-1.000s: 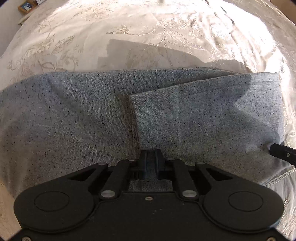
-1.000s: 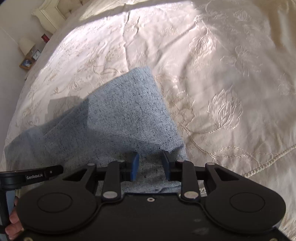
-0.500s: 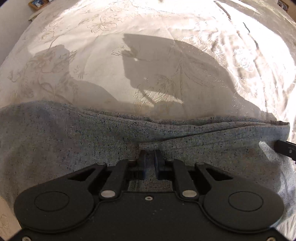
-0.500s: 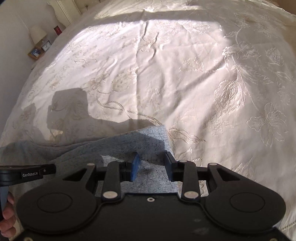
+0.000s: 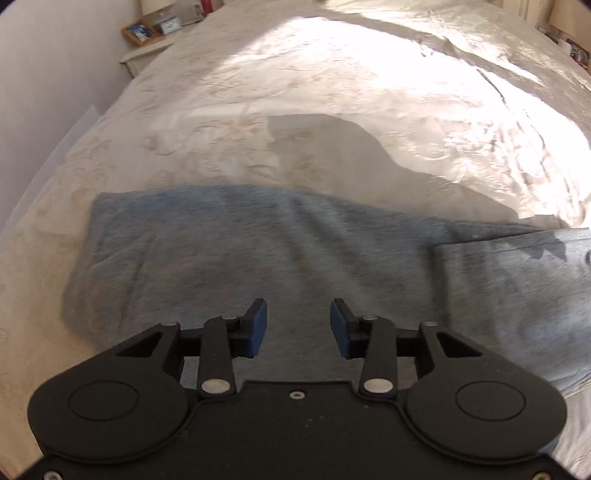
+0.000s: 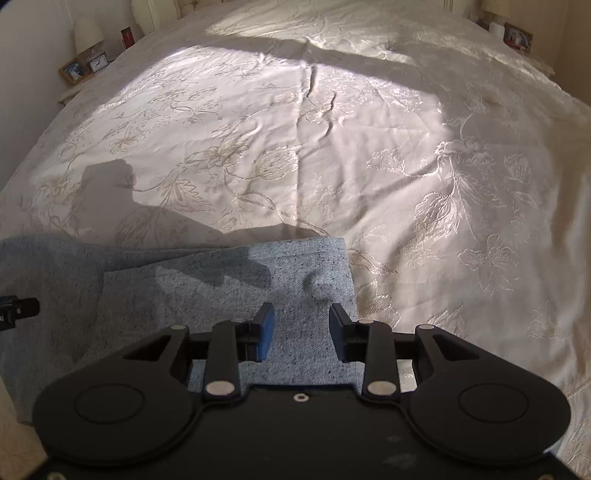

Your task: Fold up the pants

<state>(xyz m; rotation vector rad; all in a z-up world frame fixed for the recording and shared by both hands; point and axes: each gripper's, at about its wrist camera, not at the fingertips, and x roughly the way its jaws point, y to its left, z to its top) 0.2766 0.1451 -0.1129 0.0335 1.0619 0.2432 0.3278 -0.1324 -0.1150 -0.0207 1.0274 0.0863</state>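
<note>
The pants (image 5: 280,266) lie flat on the bed, a grey-blue speckled garment spread crosswise near the bed's near edge. In the left wrist view the cloth is blurred, with soft ridges running through its middle; a second layer is folded over at the right, its straight edge (image 5: 439,280) lying on top of the layer beneath. In the right wrist view the pants (image 6: 207,295) show the same folded layer, ending in a straight vertical edge at the right, with a small bump raised in the cloth near that edge.

The left gripper (image 5: 298,328) is above the middle of the pants, jaws wide apart, with nothing between the blue pads (image 5: 257,328). The right gripper (image 6: 301,336) is above the right end of the pants, jaws likewise wide, holding nothing.

The bedspread (image 6: 332,147) is cream with embroidered flowers, partly sunlit and creased down its centre. Dark shadows fall across it just beyond the pants. A nightstand (image 6: 70,92) at the far left carries a framed picture (image 6: 75,70), a small clock (image 6: 98,62) and a lamp (image 6: 88,35).
</note>
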